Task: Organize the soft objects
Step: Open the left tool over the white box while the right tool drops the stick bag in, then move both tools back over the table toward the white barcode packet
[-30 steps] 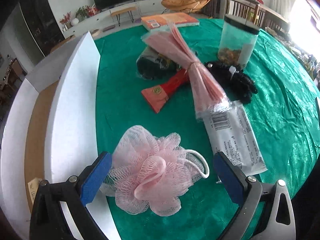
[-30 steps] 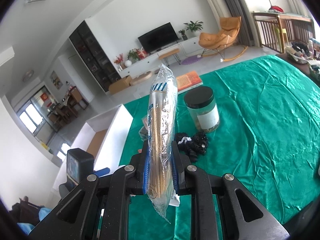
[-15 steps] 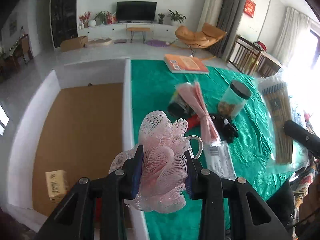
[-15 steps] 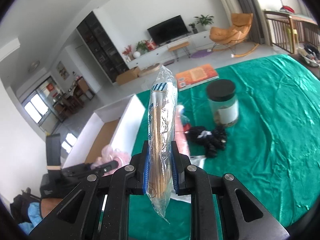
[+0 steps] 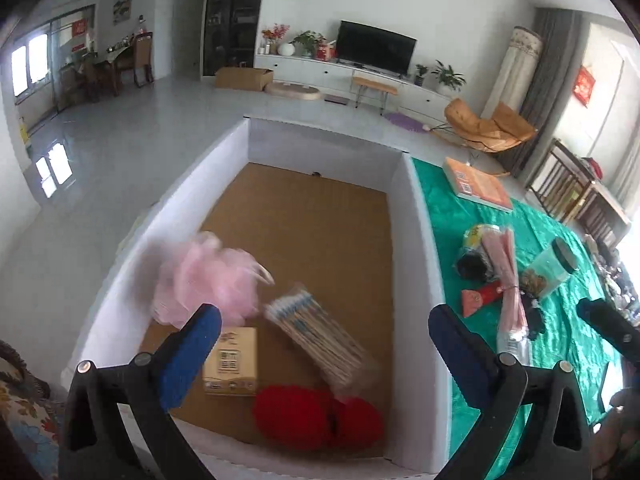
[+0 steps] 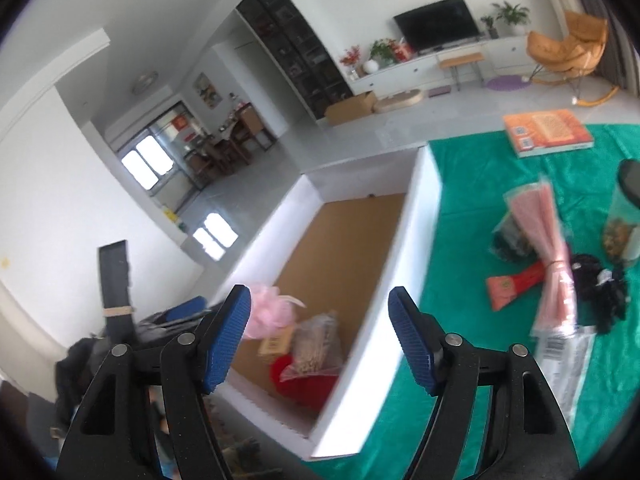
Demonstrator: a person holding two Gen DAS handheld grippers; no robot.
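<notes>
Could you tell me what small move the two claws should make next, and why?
Probably swing the right claw back over the green tablecloth toward the pink bundle. Both claws are opening with nothing between them: the pink sponge and the bag of sticks are already in the box, and items remain on the cloth.

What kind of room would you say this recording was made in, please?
Most likely a home living room: a television on a low white cabinet, an orange lounge chair, and potted plants along the wall.
</notes>
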